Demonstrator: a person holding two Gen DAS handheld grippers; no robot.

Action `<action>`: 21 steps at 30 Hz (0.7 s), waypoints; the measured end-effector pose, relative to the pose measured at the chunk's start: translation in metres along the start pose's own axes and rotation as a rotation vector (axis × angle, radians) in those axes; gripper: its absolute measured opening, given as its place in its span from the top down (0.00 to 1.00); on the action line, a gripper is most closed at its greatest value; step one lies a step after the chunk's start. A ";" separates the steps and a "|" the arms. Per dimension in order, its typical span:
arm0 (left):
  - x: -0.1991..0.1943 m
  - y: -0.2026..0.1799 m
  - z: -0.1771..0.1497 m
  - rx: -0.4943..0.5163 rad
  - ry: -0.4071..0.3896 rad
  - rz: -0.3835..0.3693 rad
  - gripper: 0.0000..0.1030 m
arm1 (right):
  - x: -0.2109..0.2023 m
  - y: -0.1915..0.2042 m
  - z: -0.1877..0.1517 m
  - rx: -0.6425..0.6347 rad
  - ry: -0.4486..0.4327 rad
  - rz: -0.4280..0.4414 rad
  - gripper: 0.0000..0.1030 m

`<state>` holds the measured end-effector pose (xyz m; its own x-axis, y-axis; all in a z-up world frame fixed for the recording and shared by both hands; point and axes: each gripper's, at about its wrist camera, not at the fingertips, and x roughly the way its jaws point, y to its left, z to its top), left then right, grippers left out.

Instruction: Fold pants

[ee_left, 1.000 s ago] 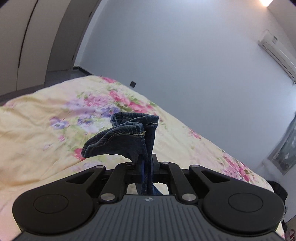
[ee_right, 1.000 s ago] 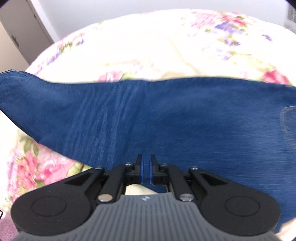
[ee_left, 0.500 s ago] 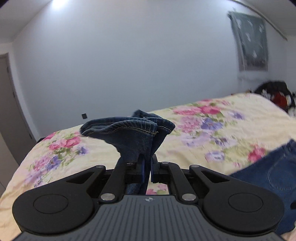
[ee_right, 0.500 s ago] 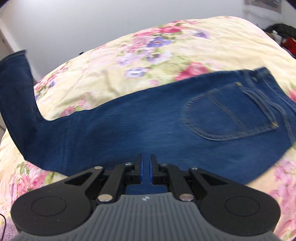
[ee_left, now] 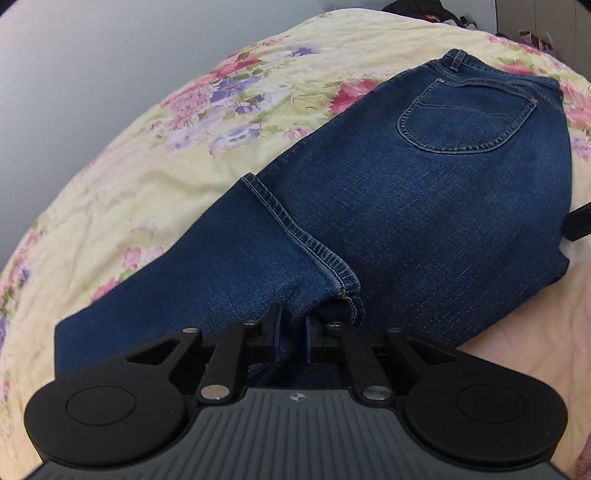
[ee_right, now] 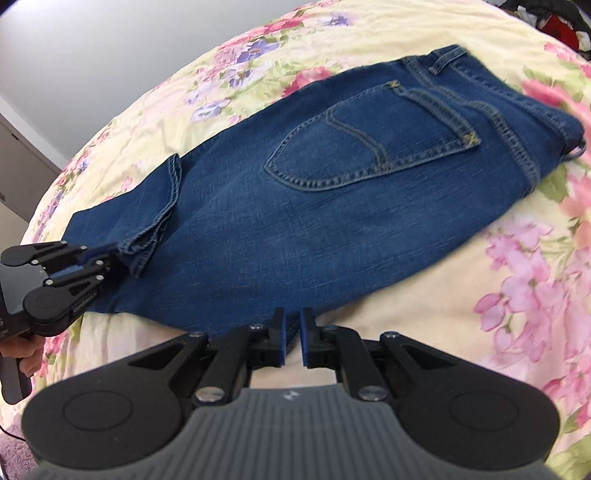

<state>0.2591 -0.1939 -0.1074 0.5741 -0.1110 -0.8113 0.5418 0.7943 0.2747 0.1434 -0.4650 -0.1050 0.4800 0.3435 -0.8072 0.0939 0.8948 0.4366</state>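
Blue jeans [ee_left: 424, 221] lie on the flowered bedspread [ee_left: 147, 166], back pocket [ee_left: 469, 118] up. The leg is doubled over the seat, its stitched hem [ee_left: 295, 229] running across. My left gripper [ee_left: 291, 328] sits low at the hem's near corner. Its jaws are opening, with loose denim still between the pads. In the right wrist view the jeans [ee_right: 295, 221] spread ahead, and the left gripper [ee_right: 107, 258] shows at their left end. My right gripper [ee_right: 291, 332] is at the near edge of the jeans. Its jaws are opening a crack, and bedspread shows through the gap.
The bedspread [ee_right: 517, 277] stretches to the right and near side of the jeans. A hand [ee_right: 26, 354] holds the left gripper's handle. Dark and red clothes [ee_right: 554, 22] lie past the far right corner. A grey door [ee_right: 22, 166] stands at the left.
Both grippers swung over and down with the raised leg and laid it flat over the seat. The pinched denim is now slack in the left jaws and out of the right ones.
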 end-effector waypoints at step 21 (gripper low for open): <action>-0.040 0.080 -0.015 -0.265 -0.073 -0.219 0.47 | 0.046 0.080 0.009 0.216 0.030 0.320 0.70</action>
<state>0.2707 -0.1172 -0.0608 0.5097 -0.3305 -0.7943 0.4839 0.8735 -0.0530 0.1810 -0.3802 -0.1031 0.4892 0.6070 -0.6263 0.1262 0.6613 0.7394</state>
